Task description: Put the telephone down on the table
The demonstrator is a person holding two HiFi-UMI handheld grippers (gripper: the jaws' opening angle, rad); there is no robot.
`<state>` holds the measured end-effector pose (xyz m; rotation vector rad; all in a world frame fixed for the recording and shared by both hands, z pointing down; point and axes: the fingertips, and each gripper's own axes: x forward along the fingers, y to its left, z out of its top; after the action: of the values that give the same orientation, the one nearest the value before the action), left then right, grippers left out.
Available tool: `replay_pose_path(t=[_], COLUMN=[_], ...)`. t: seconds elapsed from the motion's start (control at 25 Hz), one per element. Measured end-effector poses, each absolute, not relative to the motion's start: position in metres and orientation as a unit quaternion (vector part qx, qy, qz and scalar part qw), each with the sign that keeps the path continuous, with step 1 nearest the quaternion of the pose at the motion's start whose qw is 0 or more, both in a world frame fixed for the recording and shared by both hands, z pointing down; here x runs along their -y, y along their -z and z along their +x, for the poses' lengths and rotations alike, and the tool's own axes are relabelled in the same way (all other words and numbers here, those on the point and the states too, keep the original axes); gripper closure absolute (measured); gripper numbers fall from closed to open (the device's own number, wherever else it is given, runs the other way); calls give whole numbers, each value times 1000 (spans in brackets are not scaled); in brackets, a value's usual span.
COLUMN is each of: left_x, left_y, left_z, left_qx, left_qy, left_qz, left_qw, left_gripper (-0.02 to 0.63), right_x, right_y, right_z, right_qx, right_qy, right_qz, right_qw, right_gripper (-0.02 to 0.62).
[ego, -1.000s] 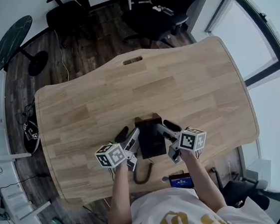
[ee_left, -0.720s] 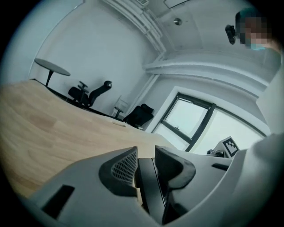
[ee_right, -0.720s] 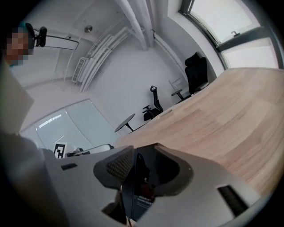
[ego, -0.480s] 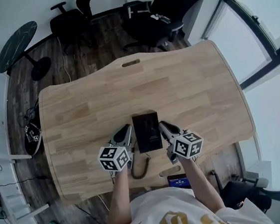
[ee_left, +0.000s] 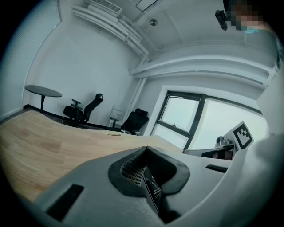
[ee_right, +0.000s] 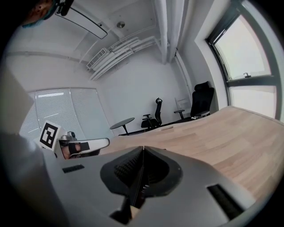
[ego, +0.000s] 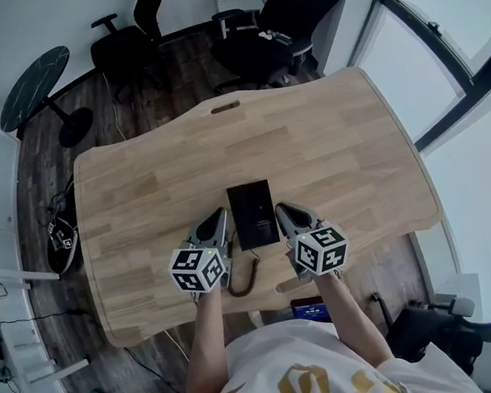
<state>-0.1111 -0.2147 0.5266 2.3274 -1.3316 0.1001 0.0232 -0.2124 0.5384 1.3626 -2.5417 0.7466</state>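
**Telephone flat on the table, both grippers empty**

A broad wooden table (ego: 329, 155) fills the middle of the head view, on a dark plank floor (ego: 130, 107). Beyond its far edge stand two black office chairs (ego: 283, 19) and a round dark side table (ego: 34, 76).

The black telephone (ego: 253, 214) lies flat on the tabletop, near the person's edge and roughly central across its width. A dark cord (ego: 247, 275) curls from its near end toward the table edge.

The left gripper (ego: 220, 216) sits just beside the telephone's left side and the right gripper (ego: 281, 210) just beside its right side, so the telephone lies between them. Each gripper's jaws have just been closing and now meet, pads pressed together with nothing between them; neither holds the telephone
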Motion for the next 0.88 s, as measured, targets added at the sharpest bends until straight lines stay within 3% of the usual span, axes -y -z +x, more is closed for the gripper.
replay_pose_path(t=[0.32,0.88], left_x=[198,165], left_y=[-486,-470], left_z=[-106,-115], left_qx=[480,481], left_qy=[-2,-6], left_qz=[856,860], left_qw=[193,172], left_gripper=[597,597], right_x=[197,165], right_y=[-503,-476], right_z=[26,10], right_qx=[852,865], right_qy=[-232,-185], right_qz=[468,463], right_qw=[33,61], right_gripper=[583,584])
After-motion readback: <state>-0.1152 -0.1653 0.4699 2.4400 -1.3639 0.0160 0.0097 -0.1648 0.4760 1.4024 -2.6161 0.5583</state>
